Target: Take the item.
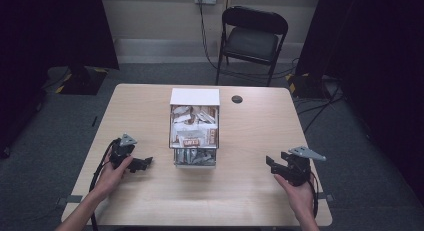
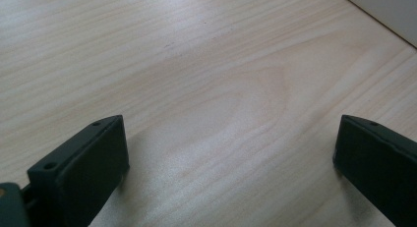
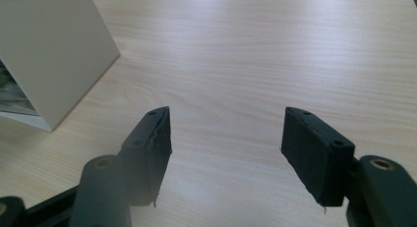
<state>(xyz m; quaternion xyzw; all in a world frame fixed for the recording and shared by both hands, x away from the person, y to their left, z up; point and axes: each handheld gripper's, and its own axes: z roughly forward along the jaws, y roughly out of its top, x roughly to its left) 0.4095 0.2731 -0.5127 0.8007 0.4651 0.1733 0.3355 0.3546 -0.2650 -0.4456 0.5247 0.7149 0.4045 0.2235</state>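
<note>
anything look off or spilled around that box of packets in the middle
Nothing stands out. The white box sits upright mid-table, its packets all inside, none spilled on the table. Both the left gripper and the right gripper are open and empty, well apart from it.

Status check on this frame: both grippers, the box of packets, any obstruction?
Left gripper open, empty, low over table. Right gripper open, empty. Box of packets mid-table, untouched, between them. Path clear.
</note>
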